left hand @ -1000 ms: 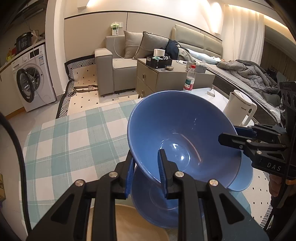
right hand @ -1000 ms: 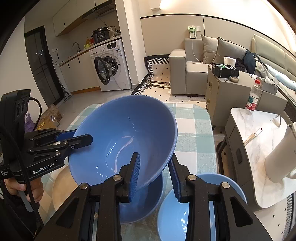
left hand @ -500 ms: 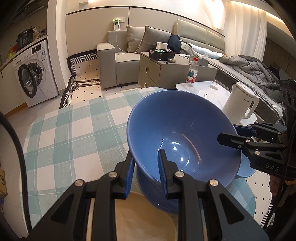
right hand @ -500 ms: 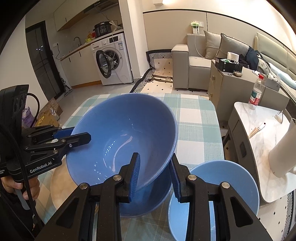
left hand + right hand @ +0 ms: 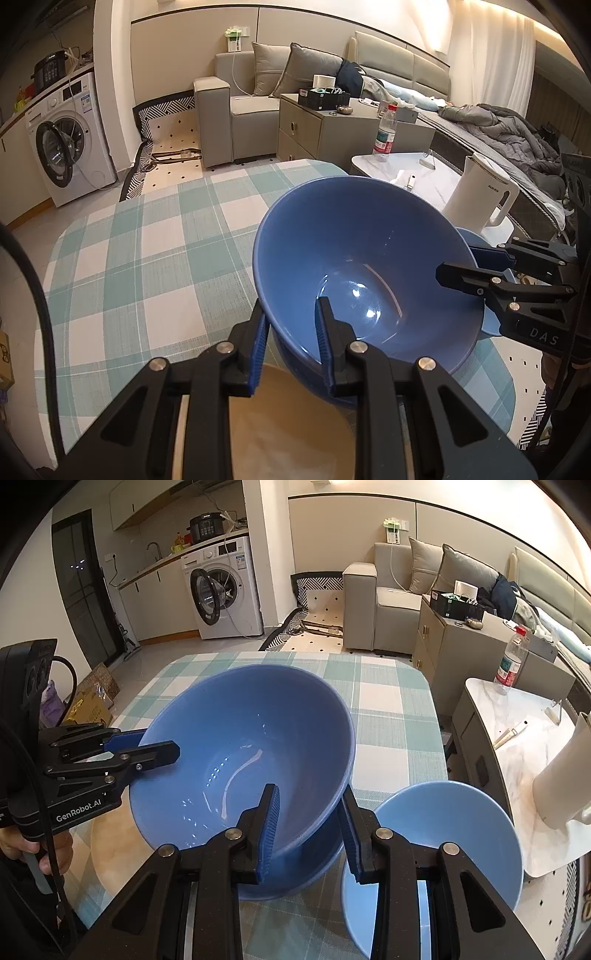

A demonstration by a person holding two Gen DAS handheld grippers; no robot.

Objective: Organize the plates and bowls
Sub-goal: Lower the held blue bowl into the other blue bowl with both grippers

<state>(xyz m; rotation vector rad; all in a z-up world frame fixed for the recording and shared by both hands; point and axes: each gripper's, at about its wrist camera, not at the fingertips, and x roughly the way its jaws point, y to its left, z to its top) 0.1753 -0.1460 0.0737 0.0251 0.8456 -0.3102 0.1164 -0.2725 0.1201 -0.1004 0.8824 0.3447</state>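
Since the earlier frame the big blue bowl (image 5: pixel 362 280) sits lower over the checked counter (image 5: pixel 147 258), nearer the second blue bowl (image 5: pixel 314 864) beneath it, with more of the cloth showing beyond its rim. The left hand-held gripper (image 5: pixel 290 332) is clamped narrow on the near rim, one pad inside and one outside; the right hand-held gripper (image 5: pixel 310 823) pinches the opposite rim the same way. The bowl hangs tilted between them, just above the lower bowl, which rests beside a tan plate (image 5: pixel 280 417) and a lighter blue bowl (image 5: pixel 443 834).

The risks, as I judge them: both grips are thin rim pinches on glossy ware, so uneven lowering could let it slip or twist. Coming down tilted, it may strike the lower bowl's rim and sit crooked, or nudge the lighter bowl toward the counter's edge.
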